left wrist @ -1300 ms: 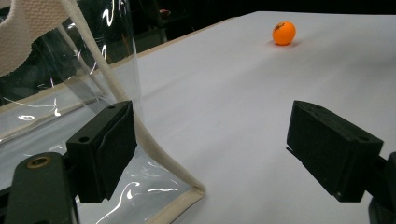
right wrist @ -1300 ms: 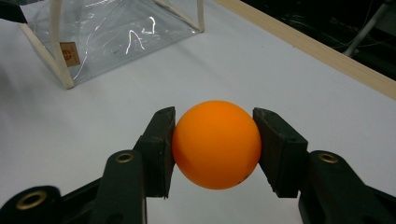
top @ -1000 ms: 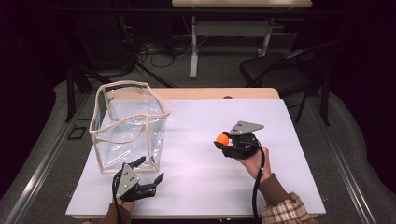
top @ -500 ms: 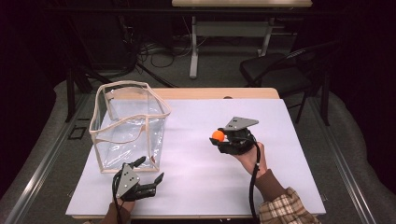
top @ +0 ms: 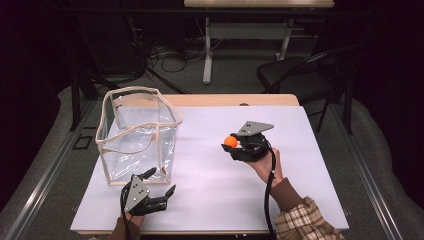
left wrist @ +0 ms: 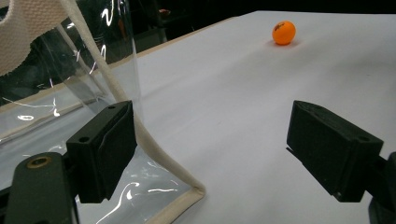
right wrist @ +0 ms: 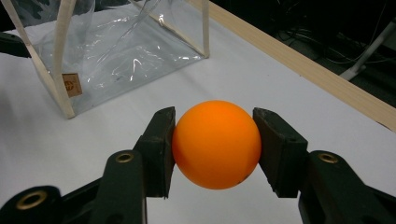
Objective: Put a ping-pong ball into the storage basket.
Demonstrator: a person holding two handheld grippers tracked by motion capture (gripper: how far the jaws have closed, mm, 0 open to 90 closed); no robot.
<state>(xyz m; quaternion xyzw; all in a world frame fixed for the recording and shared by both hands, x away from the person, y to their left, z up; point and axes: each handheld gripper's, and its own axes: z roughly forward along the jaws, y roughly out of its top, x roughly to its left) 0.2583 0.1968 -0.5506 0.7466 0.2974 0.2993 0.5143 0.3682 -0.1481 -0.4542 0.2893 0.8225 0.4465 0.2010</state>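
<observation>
One ball [right wrist: 216, 143] sits clamped in your right gripper [top: 235, 145]; your left gripper [top: 161, 190] gapes beside the bag [top: 137, 135]. Probably carry it there next.

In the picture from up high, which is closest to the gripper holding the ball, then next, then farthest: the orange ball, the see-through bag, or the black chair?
From the right gripper, in the high view:
1. The orange ball: right between its jaws, mid-table.
2. The clear bag: across the table to the left, standing open.
3. The black chair: on the floor past the table's far edge, to the right. It is only a little farther than the bag.
</observation>
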